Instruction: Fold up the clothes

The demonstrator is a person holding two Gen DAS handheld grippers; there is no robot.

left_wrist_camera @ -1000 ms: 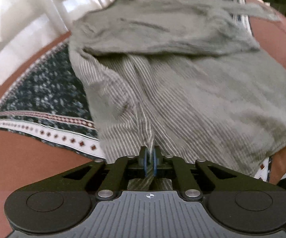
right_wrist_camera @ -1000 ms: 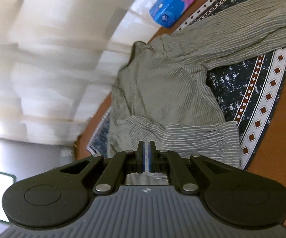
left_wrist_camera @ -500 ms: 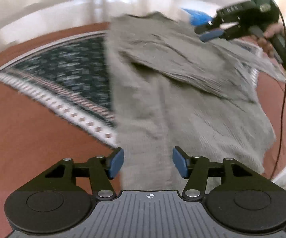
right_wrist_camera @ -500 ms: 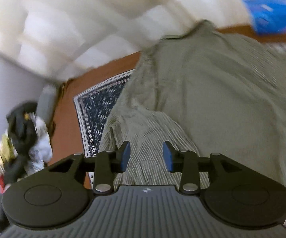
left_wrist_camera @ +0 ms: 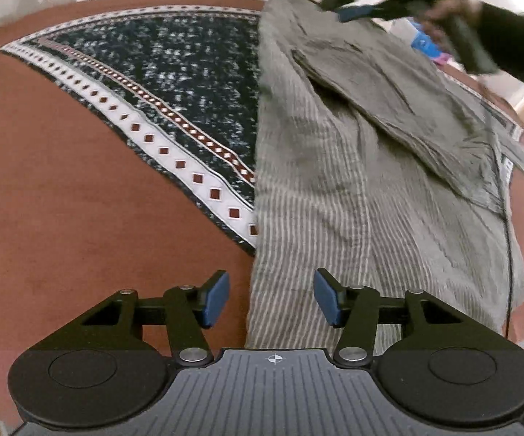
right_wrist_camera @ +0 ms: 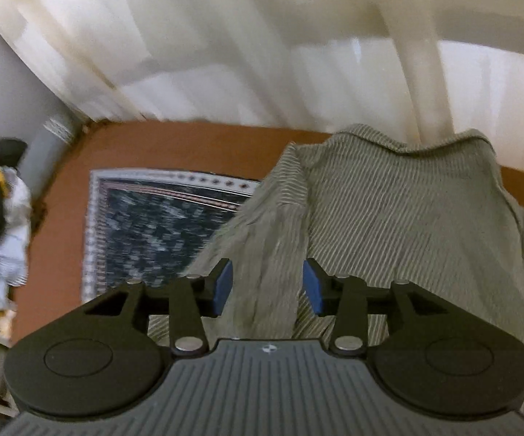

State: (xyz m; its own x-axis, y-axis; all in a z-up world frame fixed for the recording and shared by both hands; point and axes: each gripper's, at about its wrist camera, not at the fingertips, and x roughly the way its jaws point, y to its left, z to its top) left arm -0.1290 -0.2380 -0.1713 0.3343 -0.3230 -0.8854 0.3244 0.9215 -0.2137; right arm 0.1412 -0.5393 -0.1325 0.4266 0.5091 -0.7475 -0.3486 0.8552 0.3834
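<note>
- Rust-brown cloth-covered worktop: fills the left part of the left wrist view and bears everything below.
- Dark blue patterned mat with a white border of red diamonds: lies flat on the worktop, to the left of the garment; the garment's left edge overlaps it.
- Grey-green shirt of thin striped fabric: lies spread on the mat and the worktop, running from the near edge of the left wrist view to the far edge. One sleeve is folded diagonally across the body of the shirt.
- Left gripper: black, with blue pads, spread apart. Its jaws are closing slightly. The near left edge of the shirt lies below the gap; neither pad presses on the fabric.
- Right gripper: seen blurred at the top right of the left wrist view, over the far end of the shirt, held by a hand in a dark sleeve.
- Right gripper, own view: spread apart, jaws opening. A ridge of striped fabric lies under the gap; the pads do not pinch it.
- Thin black cable: crosses the right part of the shirt.
- White curtains: hang beyond the far edge of the worktop.
</note>
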